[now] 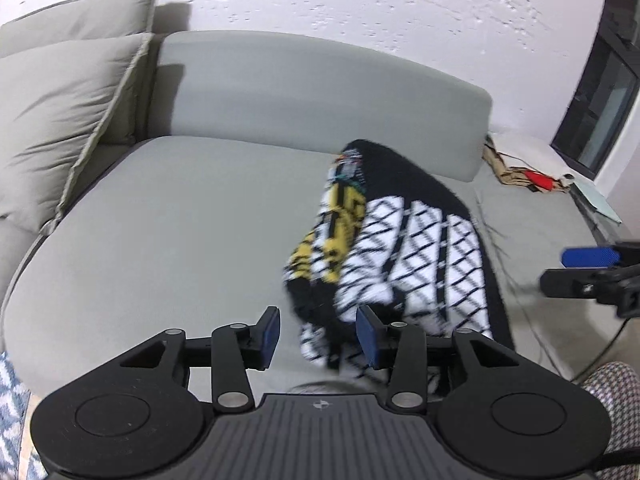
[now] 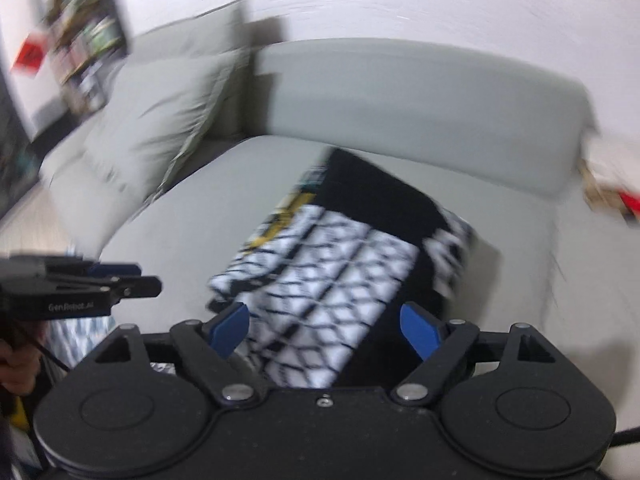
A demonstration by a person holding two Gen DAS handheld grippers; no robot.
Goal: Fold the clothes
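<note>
Both grippers hang with jaws parted and hold nothing — the left gripper (image 1: 318, 334) at the near edge of the patterned garment (image 1: 404, 248), the right gripper (image 2: 324, 334) over it. It lies on the sofa seat (image 1: 180, 216), bunched and doubled over — partly folded at most, not yet neat.
</note>
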